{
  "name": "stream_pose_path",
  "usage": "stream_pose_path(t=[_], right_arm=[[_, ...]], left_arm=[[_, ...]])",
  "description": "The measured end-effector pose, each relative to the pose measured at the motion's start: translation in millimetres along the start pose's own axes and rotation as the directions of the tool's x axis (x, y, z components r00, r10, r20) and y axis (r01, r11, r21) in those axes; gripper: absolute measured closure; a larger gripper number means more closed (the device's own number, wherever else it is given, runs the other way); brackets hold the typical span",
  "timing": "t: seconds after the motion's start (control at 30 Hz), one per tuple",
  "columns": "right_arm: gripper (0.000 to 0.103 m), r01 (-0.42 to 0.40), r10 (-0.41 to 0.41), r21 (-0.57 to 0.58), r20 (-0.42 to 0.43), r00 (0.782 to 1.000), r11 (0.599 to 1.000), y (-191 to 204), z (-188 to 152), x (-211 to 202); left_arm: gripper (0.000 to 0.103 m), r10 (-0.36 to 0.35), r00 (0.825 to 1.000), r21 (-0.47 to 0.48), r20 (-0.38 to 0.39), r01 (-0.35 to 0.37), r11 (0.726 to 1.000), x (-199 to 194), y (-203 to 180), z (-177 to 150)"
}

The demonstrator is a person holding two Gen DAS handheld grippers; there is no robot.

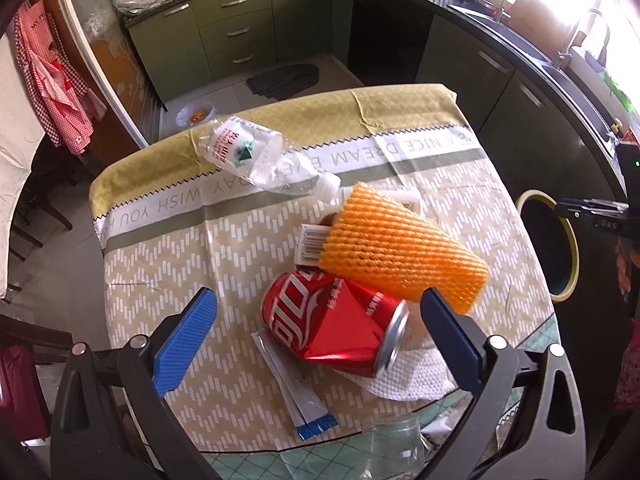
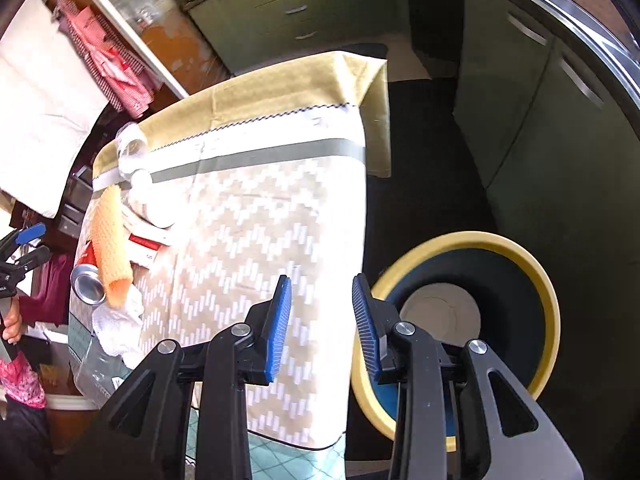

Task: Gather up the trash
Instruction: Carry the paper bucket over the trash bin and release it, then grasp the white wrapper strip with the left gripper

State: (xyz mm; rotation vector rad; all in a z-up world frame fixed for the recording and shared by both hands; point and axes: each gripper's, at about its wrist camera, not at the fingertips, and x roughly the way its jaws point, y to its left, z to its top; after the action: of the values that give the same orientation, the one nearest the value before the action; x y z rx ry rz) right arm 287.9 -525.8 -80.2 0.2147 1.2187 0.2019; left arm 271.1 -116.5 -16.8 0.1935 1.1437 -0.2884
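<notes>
A crushed red cola can (image 1: 332, 320) lies on the patterned tablecloth (image 1: 180, 260), and my left gripper (image 1: 318, 294) hovers open just above it, one blue finger on each side. Against the can rest an orange foam net (image 1: 396, 240), a white napkin (image 1: 412, 376) and a white-and-blue sachet (image 1: 296, 396). Farther back lie a barcoded white box (image 1: 312, 240) and a clear plastic bottle (image 1: 256, 152). My right gripper (image 2: 321, 279) is open and holds nothing, at the table's right edge beside the yellow-rimmed bin (image 2: 548, 292). Something pale and round (image 2: 440, 312) sits at the bin's bottom.
A clear plastic cup (image 1: 394, 440) stands at the table's near edge. Green kitchen cabinets (image 1: 236, 32) and a dark counter with a sink (image 1: 560, 52) line the back and right. Red checked cloth (image 1: 56, 92) hangs at the left. A hand (image 2: 12, 326) holds the left gripper.
</notes>
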Motion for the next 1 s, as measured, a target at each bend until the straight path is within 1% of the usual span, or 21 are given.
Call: stream_pose_path(t=[0.07, 0.13, 0.23, 0.3, 0.37, 0.47, 0.5, 0.57, 0.67, 0.73, 0.83, 0.9, 0.93, 0.97, 1.0], right_arm=[[0.07, -0.014, 0.013, -0.031, -0.013, 1.0, 0.999, 15.5, 0.3, 6.1], [0.07, -0.021, 0.02, -0.049, -0.024, 1.0, 0.999, 28.2, -1.0, 9.3], [0.07, -0.018, 0.016, -0.061, -0.037, 0.999, 0.998, 36.3, -4.9, 8.1], [0.07, -0.017, 0.014, -0.06, -0.04, 0.999, 0.998, 31.9, -7.9, 8.1], [0.07, -0.013, 0.011, -0.057, -0.041, 0.999, 0.998, 27.0, -10.5, 5.7], [0.07, -0.015, 0.013, -0.049, -0.033, 0.999, 0.999, 21.7, -13.2, 3.0], [0.07, -0.019, 0.018, -0.05, -0.033, 0.999, 0.999, 19.4, -14.9, 2.6], [0.07, -0.029, 0.027, -0.055, -0.034, 0.999, 0.998, 17.9, -19.0, 3.7], [0.07, -0.039, 0.037, -0.065, -0.041, 0.998, 0.997, 16.5, -25.3, 7.5], [0.07, -0.046, 0.043, -0.069, -0.045, 0.998, 0.997, 15.9, -27.9, 10.0], [0.07, -0.058, 0.055, -0.074, -0.039, 0.998, 0.996, 16.8, -29.6, 11.0], [0.07, -0.066, 0.063, -0.076, -0.035, 0.997, 0.995, 18.1, -31.1, 9.9], [0.07, -0.067, 0.064, -0.078, -0.034, 0.997, 0.995, 18.8, -32.1, 9.1], [0.07, -0.067, 0.065, -0.08, -0.034, 0.997, 0.995, 19.3, -33.4, 8.3], [0.07, -0.067, 0.065, -0.081, -0.034, 0.997, 0.994, 19.6, -35.2, 7.3]], left_arm=[[0.006, 0.021, 1.0, 0.026, -0.02, -0.021, 0.999, 4.3, -8.4, -8.2], [0.006, 0.028, 0.998, 0.04, -0.055, -0.026, 0.999, 13.4, -13.6, -14.3], [0.006, 0.0, 0.991, 0.017, -0.136, 0.002, 1.0, 30.2, -12.5, -19.7], [0.006, -0.028, 0.983, -0.038, -0.182, 0.022, 0.999, 37.9, -7.0, -21.7], [0.006, -0.071, 0.972, -0.115, -0.224, 0.046, 0.992, 43.0, -0.1, -24.0], [0.006, -0.135, 0.952, -0.226, -0.274, 0.073, 0.971, 47.6, 8.5, -29.5], [0.006, -0.139, 0.949, -0.255, -0.283, 0.065, 0.965, 47.6, 12.4, -32.7], [0.006, -0.116, 0.95, -0.275, -0.29, 0.033, 0.961, 44.9, 19.9, -40.7], [0.006, -0.066, 0.949, -0.259, -0.308, -0.016, 0.966, 41.1, 29.9, -57.0], [0.006, -0.033, 0.941, -0.243, -0.336, -0.053, 0.968, 44.3, 34.4, -69.1], [0.009, -0.034, 0.929, -0.257, -0.368, -0.067, 0.964, 56.0, 41.5, -79.6], [0.013, -0.027, 0.93, -0.261, -0.367, -0.075, 0.962, 63.9, 43.2, -82.7], [0.021, -0.024, 0.928, -0.261, -0.371, -0.08, 0.962, 69.0, 43.9, -84.8], [0.026, -0.028, 0.926, -0.267, -0.378, -0.08, 0.96, 74.5, 45.0, -86.2], [0.027, -0.038, 0.922, -0.276, -0.386, -0.076, 0.958, 80.3, 45.2, -88.6]])
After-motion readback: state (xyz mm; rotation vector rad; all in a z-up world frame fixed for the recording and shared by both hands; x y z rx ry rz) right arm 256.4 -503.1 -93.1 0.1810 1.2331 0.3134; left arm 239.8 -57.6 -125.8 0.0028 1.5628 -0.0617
